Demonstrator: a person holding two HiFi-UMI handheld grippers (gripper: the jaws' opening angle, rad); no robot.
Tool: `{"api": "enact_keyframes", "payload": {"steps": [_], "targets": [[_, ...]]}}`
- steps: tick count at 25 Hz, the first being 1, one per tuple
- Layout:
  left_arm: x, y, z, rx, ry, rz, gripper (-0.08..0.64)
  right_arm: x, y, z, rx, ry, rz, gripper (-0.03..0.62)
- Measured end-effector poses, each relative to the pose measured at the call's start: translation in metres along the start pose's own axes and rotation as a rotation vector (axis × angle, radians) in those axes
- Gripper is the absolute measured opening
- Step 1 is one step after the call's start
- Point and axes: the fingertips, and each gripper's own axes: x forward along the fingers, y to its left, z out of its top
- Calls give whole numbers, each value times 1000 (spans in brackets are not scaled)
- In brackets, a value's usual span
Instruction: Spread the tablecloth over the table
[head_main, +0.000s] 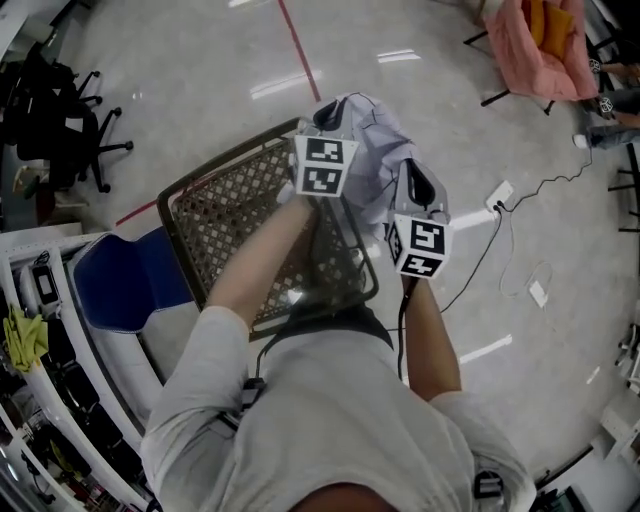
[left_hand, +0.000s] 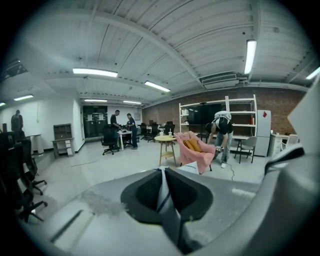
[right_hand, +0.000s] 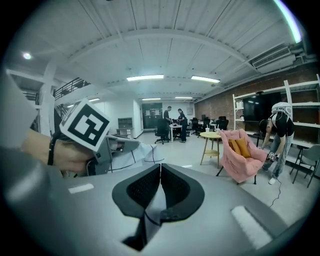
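1. Left gripper (left_hand: 162, 175): jaws pressed together, pinching a thin fold of the tablecloth (left_hand: 169, 212). Pale cloth with a dark line runs up between the pads.
2. Right gripper (right_hand: 159, 172): jaws also clamped on the tablecloth. The cloth comes out behind the pads, toward the camera.
3. Head view: the rest of the cloth is bunched between and just beyond both jaw pairs, held in the air, not spread.
4. Below the jaws is a brown wire-mesh piece (head_main: 240, 215); can't tell if it is a table or a basket. The person's arms cross over it.
5. Left of the right jaws: the left gripper's marker cube (right_hand: 85, 125) and the left hand (right_hand: 42, 150), close by.
6. Well beyond the jaws: pink armchair (right_hand: 245, 160), round yellow table (right_hand: 211, 136), a person (right_hand: 280, 130) bending over, office chairs (head_main: 60, 130).
7. On the floor: power strip (head_main: 498, 195) with its cable, and a blue chair (head_main: 130, 280) beside the mesh piece.
8. Hidden: the gripper bodies fill the lower part of both gripper views, so the cloth's full extent and edges can't be made out.
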Motion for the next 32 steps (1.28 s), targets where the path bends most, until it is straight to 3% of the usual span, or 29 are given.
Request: {"api": "enact_keyframes", "payload": {"steps": [8, 12, 14, 16, 23, 28, 32], "targets": [[-19, 127, 74, -41, -107, 178, 24, 22, 30, 37, -41, -54, 51, 11], [-94, 211, 141, -17, -252, 320, 24, 30, 73, 67, -65, -115, 130, 11], [-145, 248, 155, 13, -294, 399, 25, 32, 93, 75, -72, -137, 170, 11], [-195, 284, 145, 35, -284, 489, 25, 35, 111, 78, -74, -142, 210, 11], [-372, 375, 61, 28, -173, 788, 23, 48, 187, 64, -88, -109, 343, 10], [-482, 386, 29, 25, -142, 947, 25, 42, 227, 55, -112, -90, 423, 9], [-552, 377, -24, -12, -81, 1052, 24, 28, 237, 48, -132, -79, 445, 9]]}}
